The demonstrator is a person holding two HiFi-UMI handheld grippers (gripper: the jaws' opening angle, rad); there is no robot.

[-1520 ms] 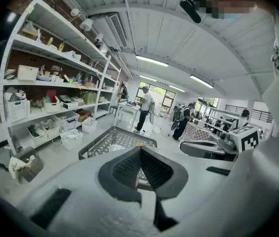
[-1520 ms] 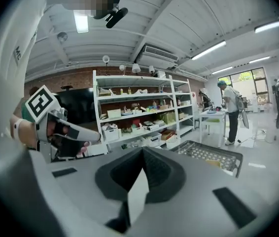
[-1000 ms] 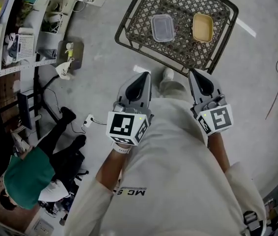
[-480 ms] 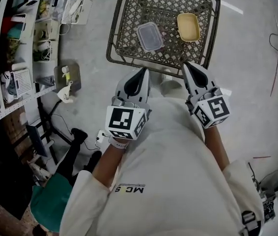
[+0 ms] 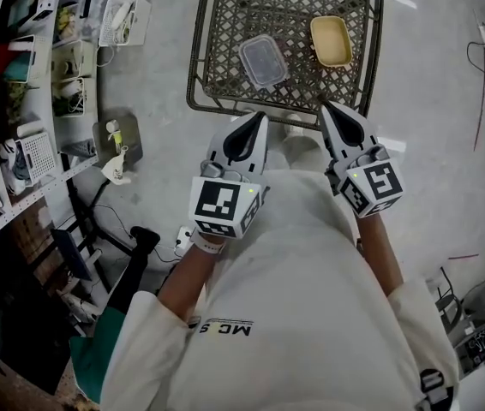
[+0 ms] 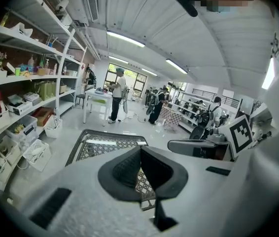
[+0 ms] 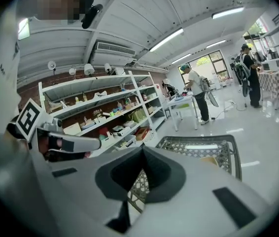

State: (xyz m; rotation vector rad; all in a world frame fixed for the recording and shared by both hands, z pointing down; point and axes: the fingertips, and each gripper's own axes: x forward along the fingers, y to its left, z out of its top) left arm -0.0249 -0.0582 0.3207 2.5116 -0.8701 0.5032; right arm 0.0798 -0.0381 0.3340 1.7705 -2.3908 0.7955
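The white shirt [image 5: 294, 315] bears dark letters "MC", the rest unclear. The cubes on the left gripper [image 5: 257, 121] and right gripper [image 5: 328, 110] show only square markers.

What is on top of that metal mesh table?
On the mesh table: a clear lidded container and a yellow tray, apart. The right hand-held gripper covers a bit of the near rim.

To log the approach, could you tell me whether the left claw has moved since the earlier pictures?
Yes: the left claw has come nearer the dark metal lattice table, which looms larger in the left gripper view.
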